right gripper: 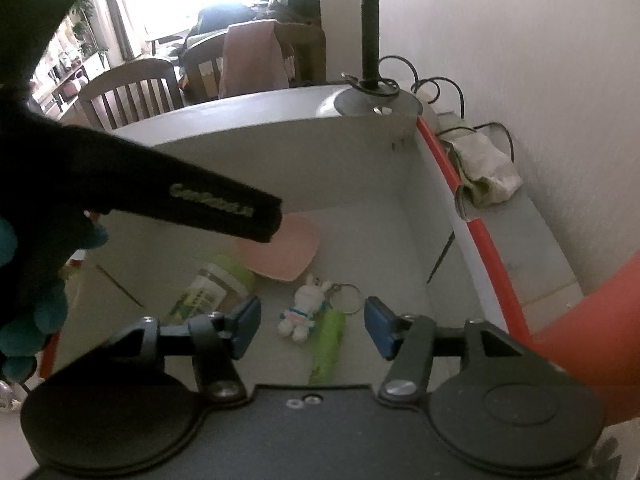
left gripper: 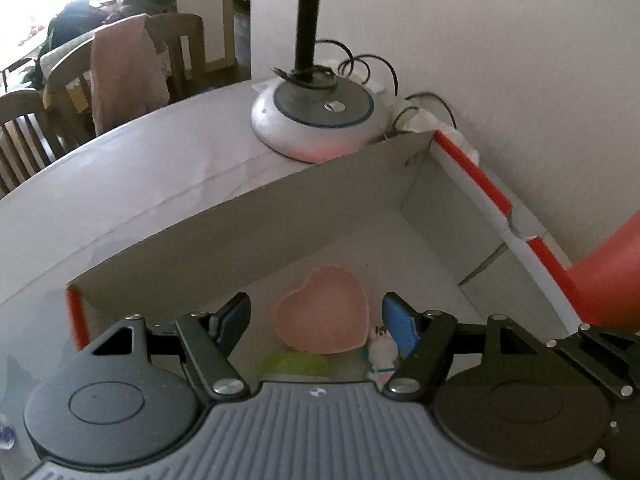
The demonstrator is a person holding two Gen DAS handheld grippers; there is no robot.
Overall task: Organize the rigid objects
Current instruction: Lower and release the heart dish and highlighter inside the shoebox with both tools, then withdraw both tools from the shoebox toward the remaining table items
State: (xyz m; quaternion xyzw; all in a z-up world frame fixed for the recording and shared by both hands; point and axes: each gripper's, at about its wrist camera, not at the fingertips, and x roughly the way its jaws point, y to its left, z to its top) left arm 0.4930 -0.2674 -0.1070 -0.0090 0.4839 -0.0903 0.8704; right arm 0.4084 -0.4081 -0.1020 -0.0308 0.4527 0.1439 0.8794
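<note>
Both tools hang over the box [right gripper: 280,152], left tool [left gripper: 316,320] and right tool [right gripper: 311,322] spread wide and empty. Ahead of the right tool lie the dish [right gripper: 286,254], jar [right gripper: 208,292], tube [right gripper: 328,344] and rabbit [right gripper: 300,314].

You see a pale pink heart-shaped dish [left gripper: 321,312], a white rabbit keychain [right gripper: 299,316] with teal trim, a lime-green tube [right gripper: 328,344] — all inside a grey-white box [left gripper: 248,248] edged in red and white. Your claw pads [right gripper: 249,320] are blue.
</note>
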